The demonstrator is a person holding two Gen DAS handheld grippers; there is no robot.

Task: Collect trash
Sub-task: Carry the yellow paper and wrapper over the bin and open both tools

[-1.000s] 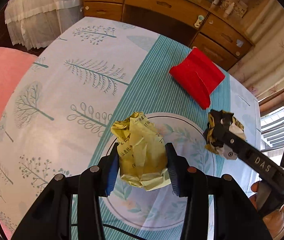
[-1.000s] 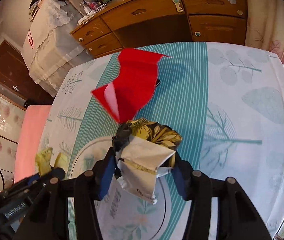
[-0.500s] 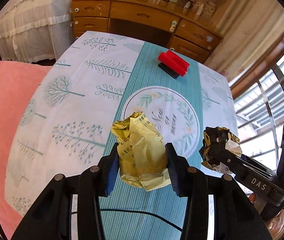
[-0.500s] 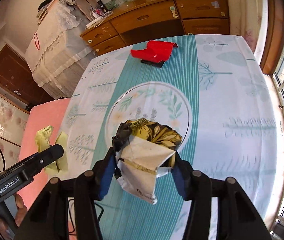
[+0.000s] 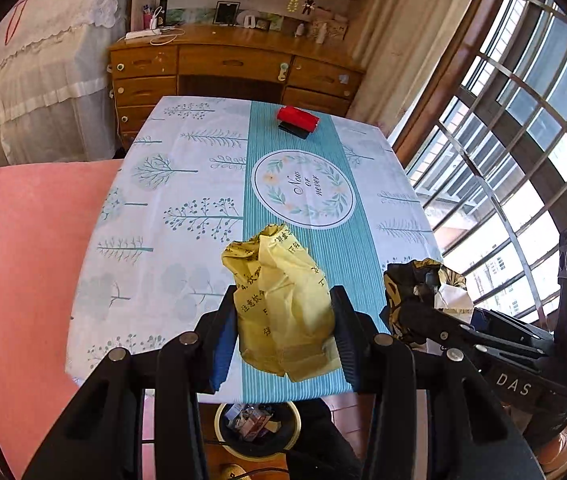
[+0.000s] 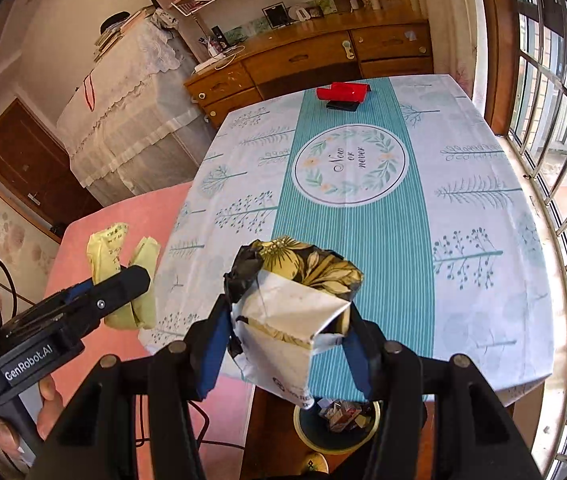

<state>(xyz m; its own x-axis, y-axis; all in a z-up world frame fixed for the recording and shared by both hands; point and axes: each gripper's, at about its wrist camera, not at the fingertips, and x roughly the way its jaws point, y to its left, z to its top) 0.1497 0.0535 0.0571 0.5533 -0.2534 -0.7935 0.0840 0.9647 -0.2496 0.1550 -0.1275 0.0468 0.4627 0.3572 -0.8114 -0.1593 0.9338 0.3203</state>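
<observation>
The desk (image 5: 155, 208), under a pale cloth printed with trees, filled both views, with a red folded item (image 5: 298, 118) at its far end. The bin (image 6: 337, 424) stood on the floor by the desk's near edge, already holding scraps. The left claw (image 5: 283, 332) gripped a crumpled yellow wrapper (image 5: 279, 300) between its blue pads, held above the desk's near edge. The right claw (image 6: 289, 336) clamped a crumpled floral and white wrapper (image 6: 295, 296), also above that edge. The right view alone showed a door (image 6: 23, 160) and a thumb on the left handle; the left view alone showed the right claw's "DAS" lettering
</observation>
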